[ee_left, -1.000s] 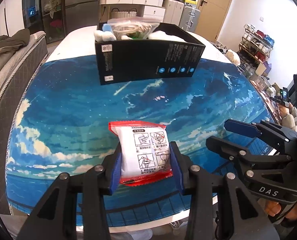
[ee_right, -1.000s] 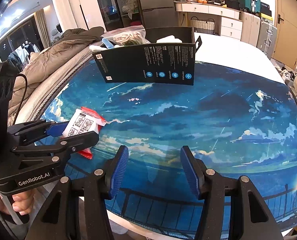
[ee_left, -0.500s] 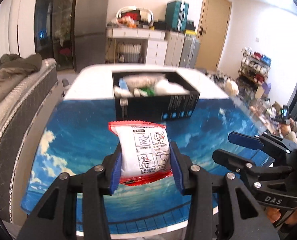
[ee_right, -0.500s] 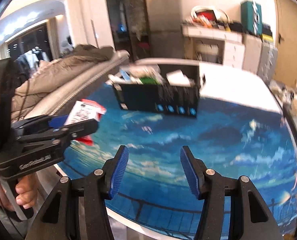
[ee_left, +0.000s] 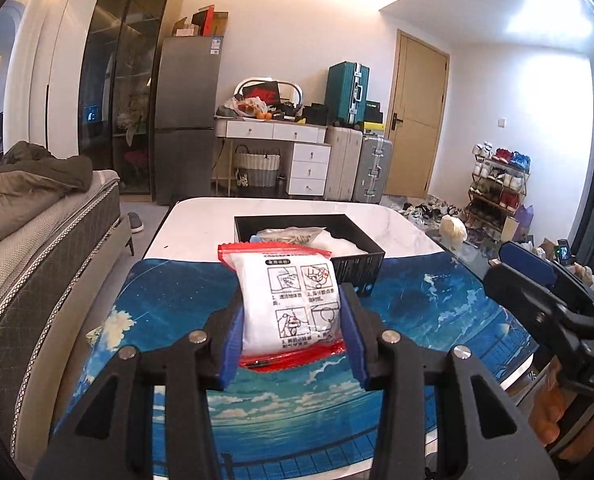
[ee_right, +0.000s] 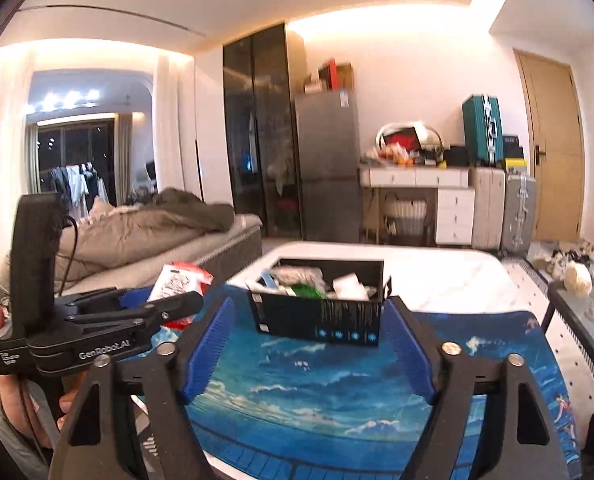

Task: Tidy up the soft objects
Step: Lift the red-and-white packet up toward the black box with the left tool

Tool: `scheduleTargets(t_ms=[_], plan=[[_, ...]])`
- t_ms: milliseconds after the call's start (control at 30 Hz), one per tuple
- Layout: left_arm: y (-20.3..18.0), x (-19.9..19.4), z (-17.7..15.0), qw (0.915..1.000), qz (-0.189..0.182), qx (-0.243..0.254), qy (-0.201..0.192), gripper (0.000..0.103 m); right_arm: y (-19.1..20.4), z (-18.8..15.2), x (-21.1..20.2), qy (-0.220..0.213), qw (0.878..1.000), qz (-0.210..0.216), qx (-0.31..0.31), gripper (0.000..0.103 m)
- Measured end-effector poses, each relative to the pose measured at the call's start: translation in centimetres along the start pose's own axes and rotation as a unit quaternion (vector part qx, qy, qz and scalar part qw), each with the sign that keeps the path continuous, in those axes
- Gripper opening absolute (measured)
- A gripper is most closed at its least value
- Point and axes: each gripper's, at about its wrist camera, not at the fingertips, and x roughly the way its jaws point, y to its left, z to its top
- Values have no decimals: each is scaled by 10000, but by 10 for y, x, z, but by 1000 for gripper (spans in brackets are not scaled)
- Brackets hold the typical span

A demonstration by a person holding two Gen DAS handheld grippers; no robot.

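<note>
My left gripper (ee_left: 291,328) is shut on a white soft packet with red edges (ee_left: 293,300) and holds it in the air above the blue mat. The same packet (ee_right: 179,278) shows in the right wrist view, sticking out of the left gripper (ee_right: 157,306) at the left. A black box (ee_left: 357,264) with several soft items in it stands further back on the table, also seen as the black box (ee_right: 321,312) straight ahead. The jaws of my right gripper (ee_right: 309,352) are opening, wide apart, with nothing between them.
A blue sky-print mat (ee_right: 337,392) covers the near part of a white table (ee_left: 201,224). A sofa with a quilt (ee_left: 25,216) runs along the left. A glass side table (ee_right: 577,312) stands at the right. Fridge, drawers and suitcases line the far wall.
Both grippers rose and tilted up, so the room's far wall now fills the views. The right gripper's jaws spread much wider. The left still grips the packet.
</note>
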Motion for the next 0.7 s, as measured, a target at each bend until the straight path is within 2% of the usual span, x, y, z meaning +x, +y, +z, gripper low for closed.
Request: scheduleTargets(t_ms=[333, 700], plan=[[-5, -1, 15, 9997, -16, 44, -229, 42, 5, 8, 4, 12, 9999, 132, -30, 82], [-10, 35, 82, 9960, -257, 321, -791, 42, -6, 67, 50, -318, 9988, 164, -320, 82]])
